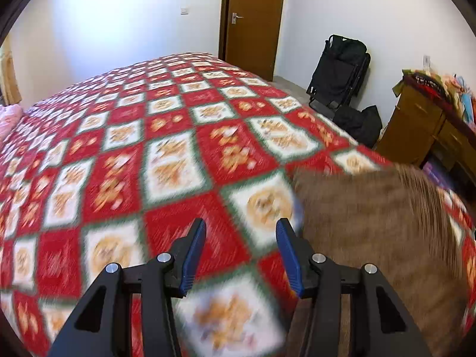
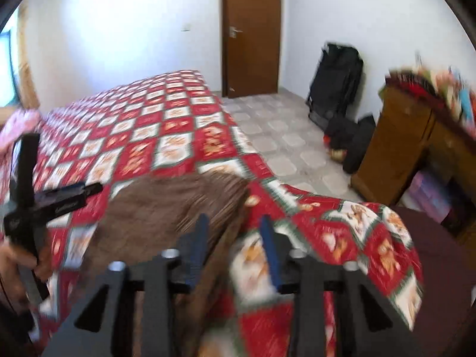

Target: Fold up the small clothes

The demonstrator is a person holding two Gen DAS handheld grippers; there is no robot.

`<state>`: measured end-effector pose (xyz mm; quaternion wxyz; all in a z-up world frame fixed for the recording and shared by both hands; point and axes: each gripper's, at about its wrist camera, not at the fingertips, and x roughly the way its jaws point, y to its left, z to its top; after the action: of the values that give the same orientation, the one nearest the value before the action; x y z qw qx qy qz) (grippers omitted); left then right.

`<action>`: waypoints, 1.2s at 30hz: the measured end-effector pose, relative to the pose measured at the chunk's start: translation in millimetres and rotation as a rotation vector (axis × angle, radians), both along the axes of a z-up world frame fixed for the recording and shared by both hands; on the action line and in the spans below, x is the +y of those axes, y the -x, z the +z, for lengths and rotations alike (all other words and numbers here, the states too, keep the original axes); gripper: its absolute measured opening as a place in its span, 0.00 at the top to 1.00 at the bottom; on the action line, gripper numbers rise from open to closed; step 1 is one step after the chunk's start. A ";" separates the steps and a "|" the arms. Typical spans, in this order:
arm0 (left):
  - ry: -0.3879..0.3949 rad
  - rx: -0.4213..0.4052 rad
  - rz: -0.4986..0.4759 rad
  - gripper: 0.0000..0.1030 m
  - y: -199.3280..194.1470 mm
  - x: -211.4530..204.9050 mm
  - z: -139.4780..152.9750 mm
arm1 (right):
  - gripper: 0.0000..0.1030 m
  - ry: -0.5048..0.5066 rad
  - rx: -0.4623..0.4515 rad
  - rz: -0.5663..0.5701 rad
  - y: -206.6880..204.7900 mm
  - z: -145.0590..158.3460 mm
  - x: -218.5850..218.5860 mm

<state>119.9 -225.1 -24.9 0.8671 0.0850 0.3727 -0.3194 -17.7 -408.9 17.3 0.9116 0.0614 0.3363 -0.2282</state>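
**Observer:** Where is the garment?

**Operator:** I see a brown ribbed garment [image 1: 377, 223] on the bed [image 1: 125, 136], just right of my left gripper [image 1: 241, 229], whose jaws are released and empty. My right gripper [image 2: 233, 229] also gapes, the cloth's edge between its jaws, unpinched.

**Observer:** Handling?

**Operator:** Soft, light, floppy, I judge; I'd pinch corners. Only the right view shows the tiled floor [image 2: 282, 136] and my hand [image 2: 17, 267].

The right gripper [image 2: 235, 238] is hovering with its fingers apart and empty over the brown garment [image 2: 166, 208], which is lying near the bed's [image 2: 166, 136] right edge.
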 end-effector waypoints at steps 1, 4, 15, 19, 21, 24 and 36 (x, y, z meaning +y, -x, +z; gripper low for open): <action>0.010 0.010 -0.011 0.51 9.8 10.8 -3.5 | 0.76 0.014 0.002 0.023 4.0 -1.1 18.1; 0.021 0.026 -0.035 0.51 40.9 31.9 -14.5 | 0.76 0.009 0.000 0.091 14.9 -12.2 63.4; -0.093 -0.022 -0.081 0.51 101.0 39.7 -28.6 | 0.77 0.036 0.083 -0.039 45.9 -63.8 100.9; -0.088 -0.121 -0.052 0.50 117.2 50.2 -12.8 | 0.37 0.083 0.006 -0.056 62.7 -46.4 128.0; -0.097 -0.156 -0.038 0.47 124.2 54.8 -7.7 | 0.28 0.095 -0.042 -0.098 66.7 -39.6 136.7; -0.084 -0.165 -0.032 0.42 131.9 63.8 -1.2 | 0.28 0.105 -0.063 -0.106 67.0 -35.1 145.3; -0.038 -0.245 -0.027 0.31 167.0 86.5 32.0 | 0.18 0.107 -0.086 -0.156 82.2 -24.1 159.9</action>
<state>-47.2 -138.5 7.1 0.9000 0.1448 0.2689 -0.3110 -99.9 -249.0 -6.8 0.9066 0.0483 0.2786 -0.3133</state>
